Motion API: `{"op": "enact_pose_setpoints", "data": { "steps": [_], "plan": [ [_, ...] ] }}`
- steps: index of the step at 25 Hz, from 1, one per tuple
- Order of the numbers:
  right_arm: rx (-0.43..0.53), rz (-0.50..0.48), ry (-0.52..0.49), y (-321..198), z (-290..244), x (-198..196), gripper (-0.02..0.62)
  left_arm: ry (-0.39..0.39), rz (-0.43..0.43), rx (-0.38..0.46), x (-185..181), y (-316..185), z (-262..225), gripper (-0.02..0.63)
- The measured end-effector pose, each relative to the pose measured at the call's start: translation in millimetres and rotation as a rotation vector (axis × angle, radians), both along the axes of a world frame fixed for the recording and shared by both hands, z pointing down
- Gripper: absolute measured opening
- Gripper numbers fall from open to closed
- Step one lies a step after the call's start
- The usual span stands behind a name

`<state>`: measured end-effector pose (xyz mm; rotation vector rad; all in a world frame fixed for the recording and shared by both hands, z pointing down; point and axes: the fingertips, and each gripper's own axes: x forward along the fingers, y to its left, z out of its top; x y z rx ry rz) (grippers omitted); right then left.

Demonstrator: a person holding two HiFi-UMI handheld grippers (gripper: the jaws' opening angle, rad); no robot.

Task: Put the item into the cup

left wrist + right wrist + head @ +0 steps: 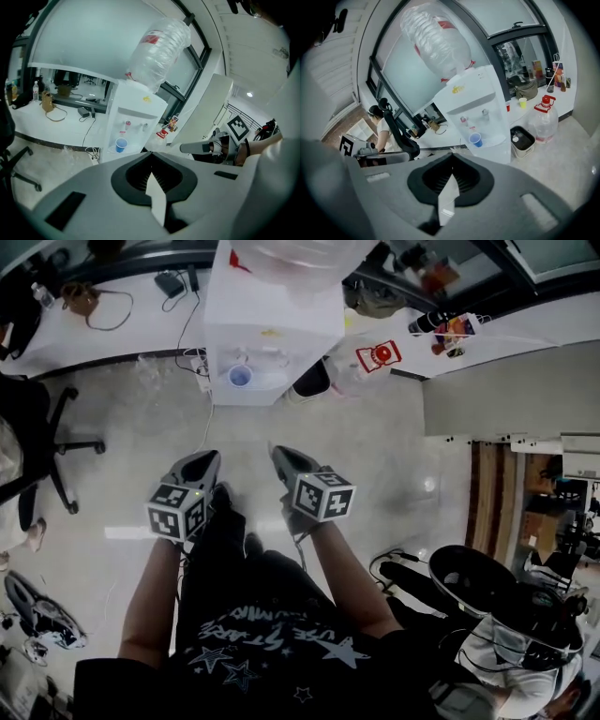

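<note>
A blue cup [240, 377] stands on the drip tray of a white water dispenser [272, 324] straight ahead across the floor. The same cup shows in the left gripper view [121, 145] and in the right gripper view [475, 139]. Both grippers are held side by side at waist height, well short of the dispenser. The left gripper [202, 465] points at it with jaws closed together [152, 180]. The right gripper [286, 460] is likewise shut [449, 185]. I see no held item in either; only a pale seam shows between the jaws.
A black office chair [37, 446] stands at the left. A black bin [521, 139] and a red-capped water jug [544, 119] sit right of the dispenser. A person sits at a chair at lower right [506, 634]. A cabled desk [103, 315] runs behind.
</note>
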<state>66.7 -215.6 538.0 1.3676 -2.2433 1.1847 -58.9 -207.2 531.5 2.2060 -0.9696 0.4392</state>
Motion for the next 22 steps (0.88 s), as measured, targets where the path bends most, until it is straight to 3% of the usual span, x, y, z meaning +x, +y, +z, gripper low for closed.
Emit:
{"op": "enact_pose_setpoints", "data": {
  "steps": [12,22],
  "plan": [
    [-0.034,0.072,0.026,-51.5,28.0,-17.9,0.000,0.012,0.033,-0.043,-21.3,-48.5,32.7,0.006],
    [-0.041,0.095,0.004,-81.5,60.2,-32.6,0.000,0.016,-0.014,-0.047,-36.1,-78.8,57.7,0.006]
  ]
}}
